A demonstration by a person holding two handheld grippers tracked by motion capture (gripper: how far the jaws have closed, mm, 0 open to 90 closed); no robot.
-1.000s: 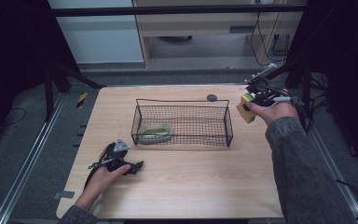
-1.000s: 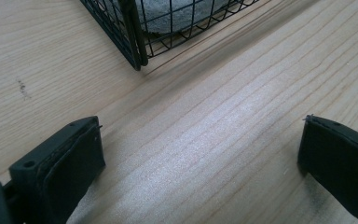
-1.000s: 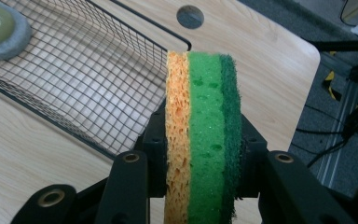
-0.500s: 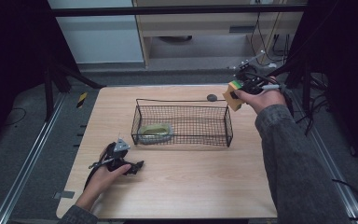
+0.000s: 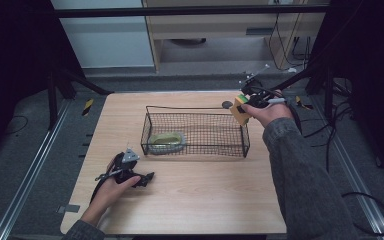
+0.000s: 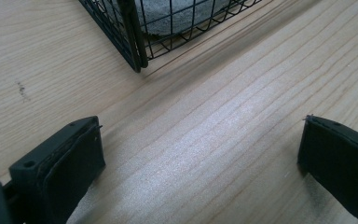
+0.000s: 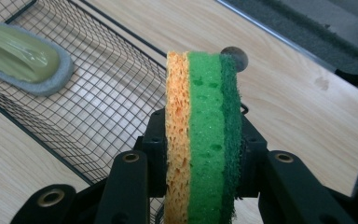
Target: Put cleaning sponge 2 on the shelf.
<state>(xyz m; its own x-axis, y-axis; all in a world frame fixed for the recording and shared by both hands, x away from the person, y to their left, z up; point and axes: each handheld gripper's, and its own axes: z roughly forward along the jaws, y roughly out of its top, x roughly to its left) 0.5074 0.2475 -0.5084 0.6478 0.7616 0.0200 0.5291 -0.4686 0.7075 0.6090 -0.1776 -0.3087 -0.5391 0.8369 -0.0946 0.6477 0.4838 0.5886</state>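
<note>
My right gripper (image 5: pixel 246 101) is shut on a layered sponge (image 7: pixel 200 140), orange on one side and green with a dark scouring face on the other, seen as a sponge (image 5: pixel 239 109) in the high view. It hangs over the far right corner of a black wire basket (image 5: pixel 195 148). A green scrubber with a grey base (image 5: pixel 166 141) lies in the basket's left end, shown as the scrubber (image 7: pixel 21 53) in the right gripper view. My left gripper (image 5: pixel 147 178) rests on the table near the front left, jaws wide open on bare wood, with the basket corner (image 6: pixel 135 44) ahead of it.
A small dark round object (image 5: pixel 226 104) lies on the table behind the basket, also the round object (image 7: pixel 235 56) just past the sponge. The wooden table (image 5: pixel 200 200) ends near the right hand; cables and dark stands crowd the floor to the right.
The right hand has carried the sponge leftward from beyond the basket's right end to above its far right corner. The left hand has stayed still.
</note>
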